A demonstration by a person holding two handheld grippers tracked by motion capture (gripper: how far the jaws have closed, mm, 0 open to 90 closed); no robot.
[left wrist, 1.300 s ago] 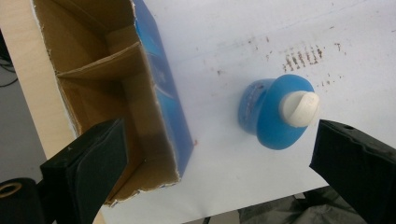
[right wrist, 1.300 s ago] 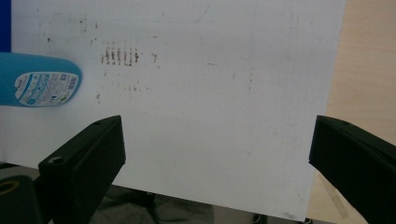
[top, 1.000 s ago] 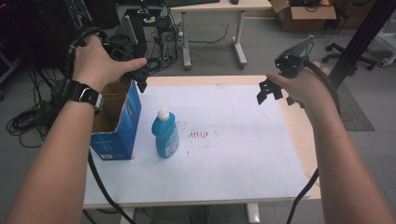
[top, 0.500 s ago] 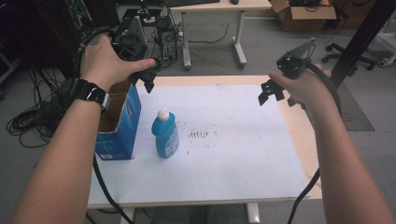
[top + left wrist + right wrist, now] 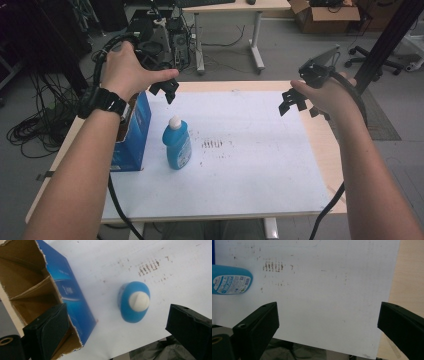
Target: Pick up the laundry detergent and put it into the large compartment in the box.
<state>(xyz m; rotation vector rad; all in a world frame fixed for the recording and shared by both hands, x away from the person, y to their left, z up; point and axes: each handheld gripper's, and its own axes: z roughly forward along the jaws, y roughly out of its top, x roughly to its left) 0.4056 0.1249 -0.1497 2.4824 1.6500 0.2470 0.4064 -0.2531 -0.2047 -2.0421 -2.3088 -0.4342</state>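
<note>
A blue dish-soap bottle (image 5: 176,143) with a white cap stands upright on the white sheet (image 5: 250,165), right beside an open blue cardboard box (image 5: 132,132). My left gripper (image 5: 165,89) hovers open above the table just behind the bottle, holding nothing. From the left gripper view I look straight down between my left gripper's (image 5: 117,322) jaws at the bottle's cap (image 5: 139,301) and the box's (image 5: 67,295) brown inside dividers. My right gripper (image 5: 295,102) hangs open and empty over the sheet's far right. In the right gripper view my right gripper (image 5: 328,315) is over bare sheet, with the bottle (image 5: 230,283) far left.
Brown smudges (image 5: 215,144) mark the sheet right of the bottle. Bare wooden tabletop (image 5: 322,145) shows as a strip along the right edge. Behind the table are a desk (image 5: 235,7), a cardboard box (image 5: 325,10) and floor cables (image 5: 30,130).
My left gripper has shifted right, from over the box to above the sheet behind the bottle. The right gripper has barely moved.
</note>
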